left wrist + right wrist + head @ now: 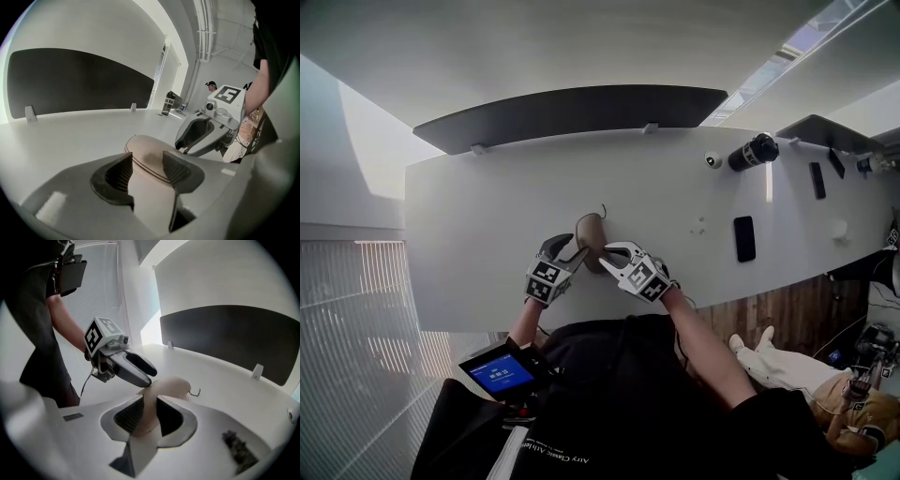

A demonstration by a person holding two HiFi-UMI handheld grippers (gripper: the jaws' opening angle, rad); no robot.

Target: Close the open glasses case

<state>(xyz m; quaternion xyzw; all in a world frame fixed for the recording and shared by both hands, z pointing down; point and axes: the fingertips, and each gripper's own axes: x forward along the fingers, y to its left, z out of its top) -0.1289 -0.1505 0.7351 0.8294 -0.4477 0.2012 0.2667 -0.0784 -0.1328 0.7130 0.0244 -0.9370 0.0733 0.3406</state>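
**A:** Where do we have the glasses case (592,239)?

**B:** On the white table (487,216), on our side of the dark panel (572,108). It is well apart from the panel and about level with the panel's middle. One end points toward the panel, and a thin dark cord (603,210) curls off that end.

**A:** And our right gripper (150,413)?

**B:** Clenched on the case. In the right gripper view the tan shell fills the gap between the ribbed pads and touches both. We hold the end that lies farthest from the panel.

**A:** The left gripper (145,171)?

**B:** Released. In the left gripper view its jaws stand apart, with the case's top showing in the gap between them. In the right gripper view, the tip of one left jaw touches the shell's upper face, closer to the panel than our right jaws.

**A:** Can we call the case shut?

**B:** In the left gripper view a seam runs along the shell and the lid sits down on the base. Whether it has latched, we cannot tell.

**A:** What else do we see?

**B:** A black phone (744,238) and a black cylinder (754,151) lie on the table past the panel's right end. The phone is the farther of the two from the panel.
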